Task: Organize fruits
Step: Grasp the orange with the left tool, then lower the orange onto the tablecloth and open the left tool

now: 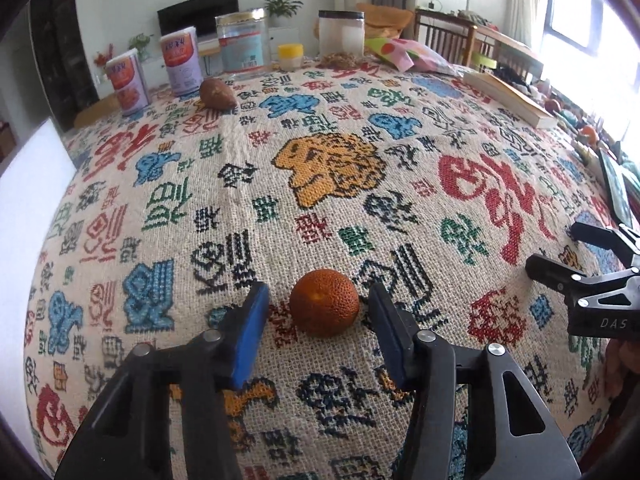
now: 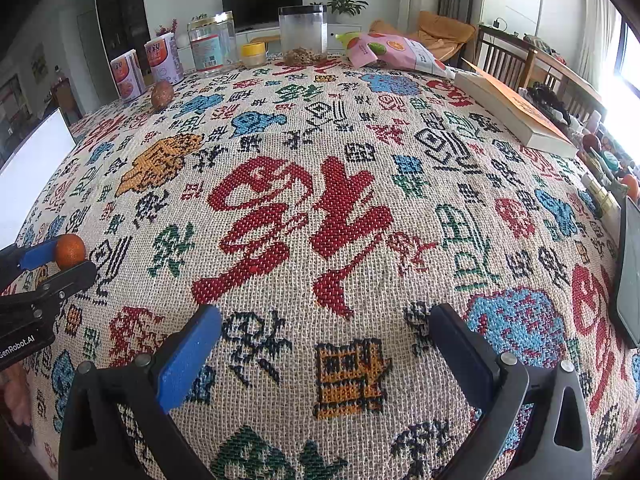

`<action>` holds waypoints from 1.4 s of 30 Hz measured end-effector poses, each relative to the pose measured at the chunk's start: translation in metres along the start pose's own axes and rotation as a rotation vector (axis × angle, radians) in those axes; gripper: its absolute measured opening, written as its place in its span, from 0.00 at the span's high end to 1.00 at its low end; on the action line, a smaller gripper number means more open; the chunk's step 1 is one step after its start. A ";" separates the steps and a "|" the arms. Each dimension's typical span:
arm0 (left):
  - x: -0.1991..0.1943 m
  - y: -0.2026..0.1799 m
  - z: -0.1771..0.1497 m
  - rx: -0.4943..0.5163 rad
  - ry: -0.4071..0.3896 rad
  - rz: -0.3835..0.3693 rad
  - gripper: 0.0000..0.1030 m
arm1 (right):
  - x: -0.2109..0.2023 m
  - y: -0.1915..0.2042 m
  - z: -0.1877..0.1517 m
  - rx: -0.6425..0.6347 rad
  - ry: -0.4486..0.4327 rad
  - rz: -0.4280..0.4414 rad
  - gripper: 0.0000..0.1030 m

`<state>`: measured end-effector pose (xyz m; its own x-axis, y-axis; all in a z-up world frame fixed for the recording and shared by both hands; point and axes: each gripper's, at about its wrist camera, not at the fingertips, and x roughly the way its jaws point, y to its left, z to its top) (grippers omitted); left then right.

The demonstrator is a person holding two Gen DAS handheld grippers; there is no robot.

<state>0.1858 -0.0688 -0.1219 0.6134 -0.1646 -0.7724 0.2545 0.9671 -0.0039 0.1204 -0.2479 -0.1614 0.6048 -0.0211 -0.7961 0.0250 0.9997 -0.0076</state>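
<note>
Left tongs [image 1: 318, 304] sat nearest the lens, blue-padded fingers spread wide, straddling a small round orange fruit with pebbled skin [image 1: 324, 303] that rested on the woven patterned tabletop [image 1: 224, 200]. Fruit lay dead ahead between the pads, centred, apparently not touched by either one; it was round, so no long axis to line up. Left hand was clearly the nearer one. Right tongs [image 2: 326, 334] were also spread, pinching nothing, over bare cloth well apart to the right of the fruit. A brown oval fruit [image 1: 217, 94] lay far back near two purple-and-orange cans [image 1: 180, 60]. Judged next: close left on the orange.
</note>
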 end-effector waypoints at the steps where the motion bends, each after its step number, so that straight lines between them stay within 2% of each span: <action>1: 0.000 0.002 0.000 -0.007 0.001 -0.009 0.70 | 0.000 0.000 0.000 0.000 0.000 0.000 0.00; 7: -0.016 0.021 0.003 -0.067 -0.041 0.009 0.71 | 0.000 0.000 0.000 0.000 0.000 0.000 0.00; 11: -0.027 0.047 0.009 -0.102 -0.067 0.068 0.71 | 0.000 0.000 0.000 0.000 0.000 0.000 0.00; 15: -0.020 0.078 0.007 -0.153 -0.040 0.121 0.71 | 0.000 0.000 0.000 0.000 0.000 0.000 0.00; 19: -0.002 0.090 -0.001 -0.132 0.013 0.151 0.70 | 0.000 0.000 0.000 0.000 0.000 0.000 0.00; 20: 0.000 0.091 -0.003 -0.126 0.016 0.147 0.66 | 0.000 0.000 0.000 0.000 0.000 0.000 0.00; 21: -0.002 0.092 -0.004 -0.122 0.004 0.154 0.49 | 0.000 0.000 0.000 0.000 0.000 0.000 0.00; 22: -0.001 0.094 -0.004 -0.120 0.016 0.170 0.37 | 0.000 0.000 0.000 0.000 0.000 0.000 0.00; 23: -0.001 0.097 -0.005 -0.128 0.024 0.180 0.18 | 0.000 0.000 0.000 0.000 0.000 0.000 0.00; 24: 0.000 0.101 -0.006 -0.139 0.029 0.179 0.09 | 0.000 0.000 0.000 0.000 0.000 0.000 0.00; 27: 0.002 0.112 -0.009 -0.186 0.046 0.142 0.07 | 0.000 0.000 0.000 0.000 0.000 0.000 0.00; 32: 0.006 0.110 -0.009 -0.186 0.056 0.157 0.02 | 0.000 0.000 0.000 0.000 0.000 0.000 0.00; 42: 0.006 0.111 -0.010 -0.192 0.055 0.155 0.01 | 0.000 0.000 0.000 0.002 0.001 -0.004 0.00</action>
<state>0.2102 0.0393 -0.1335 0.5909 -0.0054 -0.8068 0.0103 0.9999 0.0008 0.1201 -0.2475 -0.1617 0.6037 -0.0253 -0.7968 0.0287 0.9995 -0.0100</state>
